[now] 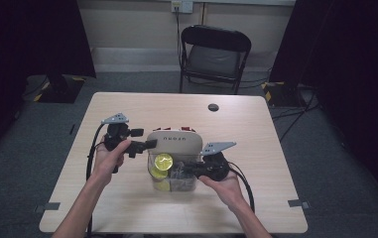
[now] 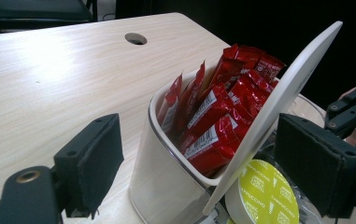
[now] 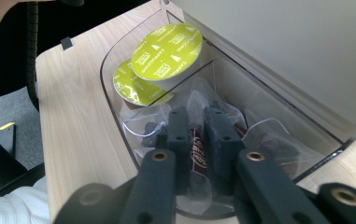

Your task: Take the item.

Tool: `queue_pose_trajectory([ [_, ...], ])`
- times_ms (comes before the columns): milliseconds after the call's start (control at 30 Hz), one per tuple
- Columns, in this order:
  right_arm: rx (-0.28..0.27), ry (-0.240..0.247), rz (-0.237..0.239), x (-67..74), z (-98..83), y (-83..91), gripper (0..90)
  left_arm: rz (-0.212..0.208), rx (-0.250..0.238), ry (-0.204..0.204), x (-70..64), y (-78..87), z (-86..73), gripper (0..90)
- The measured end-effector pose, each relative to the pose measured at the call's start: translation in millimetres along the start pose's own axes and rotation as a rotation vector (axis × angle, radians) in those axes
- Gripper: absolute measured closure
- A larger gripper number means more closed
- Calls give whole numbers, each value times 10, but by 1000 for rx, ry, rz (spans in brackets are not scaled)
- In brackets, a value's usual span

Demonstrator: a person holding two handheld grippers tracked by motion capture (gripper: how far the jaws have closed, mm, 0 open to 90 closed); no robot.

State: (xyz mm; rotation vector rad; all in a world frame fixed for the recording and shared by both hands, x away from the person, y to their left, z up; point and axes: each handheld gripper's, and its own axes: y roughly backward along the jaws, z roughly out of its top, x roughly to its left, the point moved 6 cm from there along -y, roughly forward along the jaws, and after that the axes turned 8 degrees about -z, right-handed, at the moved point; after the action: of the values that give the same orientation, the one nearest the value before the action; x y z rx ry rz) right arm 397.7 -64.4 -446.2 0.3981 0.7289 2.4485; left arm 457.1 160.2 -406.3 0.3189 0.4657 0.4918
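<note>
the right tool point(image 3: 198, 140) is seen pushed down into the clear box point(image 3: 119, 135) on the desk point(image 1: 127, 198). its two black jaws are nearly closed, and a small dark sachet point(image 3: 198, 156) in a see-through wrapper is pinched between them. the sachet is right in the middle of the tool, at the near end of the clear box, among other crinkly see-through wrappers. in the high view the right tool point(image 1: 189, 170) is held low at the right side of the box by the right hand point(image 1: 226, 187).

two round pods with yellow-green tops point(image 3: 166, 53) are stacked in the far part of the same box, behind a thin clear wall. they are not touched by the right tool.

the left tool point(image 1: 147, 144) is held at the left side of the white lid point(image 1: 174, 140). in the left gripper view its jaws are wide apart, and the tilted lid point(image 2: 278, 102) stands between them, just beside the right-hand pad point(image 2: 316, 168). whether the pad really presses on the lid cannot be told. behind the lid, red packets point(image 2: 217, 116) are packed upright in a white tub point(image 2: 161, 177). one yellow-green pod point(image 2: 264, 196) is seen under the lid's edge.

a round hole point(image 1: 213, 107) is cut in the far part of the desk, and a black folding chair point(image 1: 214, 54) stands behind it.
</note>
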Motion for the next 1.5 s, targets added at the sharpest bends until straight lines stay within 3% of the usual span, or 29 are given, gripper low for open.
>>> queue_pose_trajectory([
  [1200, -70, -28, 21, 8, 87, 102, 892, -3, -5, 7, -1, -6, 1, 153],
  [1500, -102, -25, 26, 12, 159, 194, 899, 1, 9, 2, -2, -17, -8, 153],
])
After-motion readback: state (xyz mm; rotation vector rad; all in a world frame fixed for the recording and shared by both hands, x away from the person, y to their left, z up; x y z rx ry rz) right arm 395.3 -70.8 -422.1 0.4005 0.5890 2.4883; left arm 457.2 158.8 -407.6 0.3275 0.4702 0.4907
